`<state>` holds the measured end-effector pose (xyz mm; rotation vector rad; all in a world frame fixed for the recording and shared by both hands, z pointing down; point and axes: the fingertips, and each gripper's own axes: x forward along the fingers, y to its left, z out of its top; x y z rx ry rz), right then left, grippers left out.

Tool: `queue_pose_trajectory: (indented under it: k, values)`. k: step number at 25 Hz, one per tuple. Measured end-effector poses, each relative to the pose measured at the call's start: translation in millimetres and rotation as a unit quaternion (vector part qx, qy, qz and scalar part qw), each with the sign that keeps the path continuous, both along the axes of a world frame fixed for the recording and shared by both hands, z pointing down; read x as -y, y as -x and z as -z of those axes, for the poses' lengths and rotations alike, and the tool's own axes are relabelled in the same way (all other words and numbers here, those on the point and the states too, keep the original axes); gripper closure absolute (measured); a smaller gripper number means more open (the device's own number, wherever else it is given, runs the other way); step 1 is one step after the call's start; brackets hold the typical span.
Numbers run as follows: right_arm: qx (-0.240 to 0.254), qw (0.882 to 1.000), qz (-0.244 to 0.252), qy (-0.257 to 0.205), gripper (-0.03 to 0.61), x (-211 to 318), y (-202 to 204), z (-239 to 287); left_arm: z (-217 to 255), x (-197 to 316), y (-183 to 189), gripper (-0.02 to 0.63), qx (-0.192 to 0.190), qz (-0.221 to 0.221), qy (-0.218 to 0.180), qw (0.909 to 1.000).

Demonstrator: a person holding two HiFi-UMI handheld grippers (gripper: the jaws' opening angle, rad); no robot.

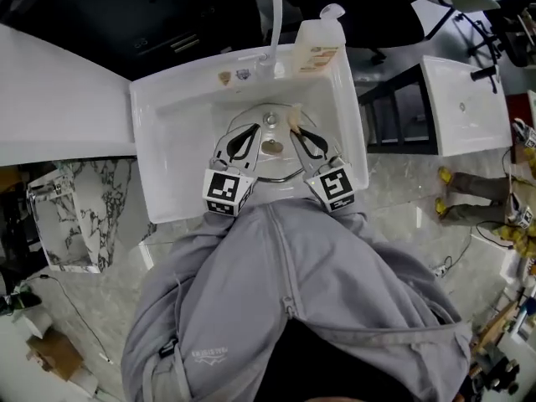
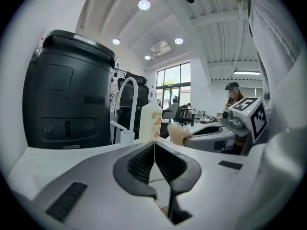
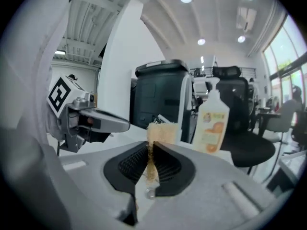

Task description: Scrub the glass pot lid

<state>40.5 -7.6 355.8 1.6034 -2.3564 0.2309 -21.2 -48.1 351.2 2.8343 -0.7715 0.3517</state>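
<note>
The white sink [image 1: 167, 107] sits in front of a person in a grey hoodie [image 1: 285, 291], and both grippers are held over its basin. At the left, the left gripper [image 1: 254, 129] has its 2 jaws pressed fully together. Its own view [image 2: 154, 145] shows only a thin seam between the pads and nothing gripped.

Between and under the 2 grippers, the glass pot lid [image 1: 270, 162] lies in the basin with its knob [image 1: 270, 147] facing up. Whether either gripper touches it cannot be told.

To the right, the right gripper [image 1: 295, 129] is clamped on a tan sponge [image 1: 294, 117]. In its own view [image 3: 148, 145] the sponge [image 3: 161, 133] sticks up past the jaw tips.

The faucet [image 1: 274, 15] rises behind the basin. A soap bottle [image 1: 316, 48] with an orange label stands on the rim, just right of the faucet.
</note>
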Motion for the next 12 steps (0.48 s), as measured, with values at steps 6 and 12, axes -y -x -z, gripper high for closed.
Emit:
queue_pose_trajectory:
  k: [6, 12]
  values:
    - [-0.021, 0.994, -0.084, -0.068, 0.549, -12, -37, 42, 41, -8, -26, 0.606, -0.036, -0.014, -0.030, 0.9988]
    - [-0.032, 0.987, -0.137, -0.079, 0.549, -33, -74, 49, 43, -30, -75, 0.606, -0.010, -0.095, -0.059, 0.9937]
